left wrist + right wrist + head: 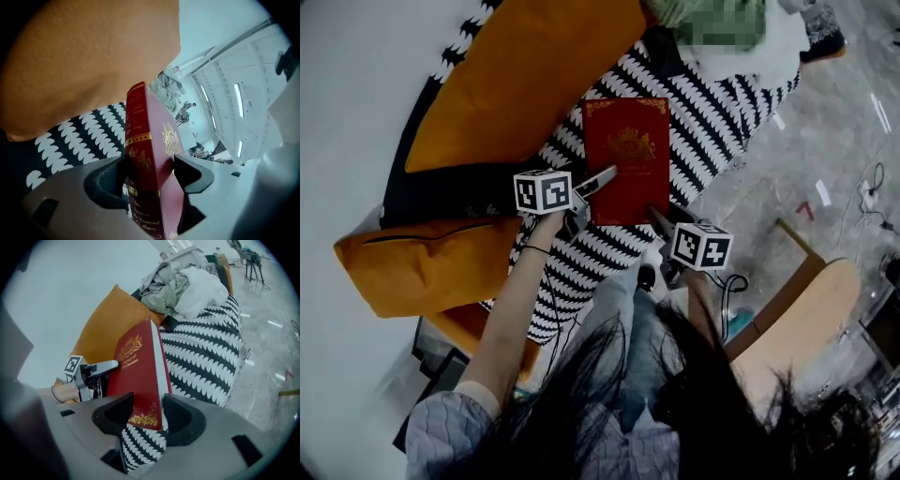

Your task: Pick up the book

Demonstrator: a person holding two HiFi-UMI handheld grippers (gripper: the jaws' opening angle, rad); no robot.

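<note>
The book (625,155) is dark red with gold print and hangs above a sofa's black-and-white throw (712,112). My left gripper (602,177) grips it at its left, spine edge. In the left gripper view the book (145,136) stands on edge between the jaws of the left gripper (150,161), with one pad on the spine side and the other on the cover. My right gripper (659,217) holds the near right corner. In the right gripper view the right gripper (148,401) has both pads pressed on the book (136,362); the left gripper (101,367) shows at the book's far side.
A big orange cushion (525,75) lies behind the book and a second one (422,258) to the left. Crumpled clothes (183,282) are heaped at the sofa's far end. A wooden seat (797,319) and cables (867,192) are on the marble floor to the right.
</note>
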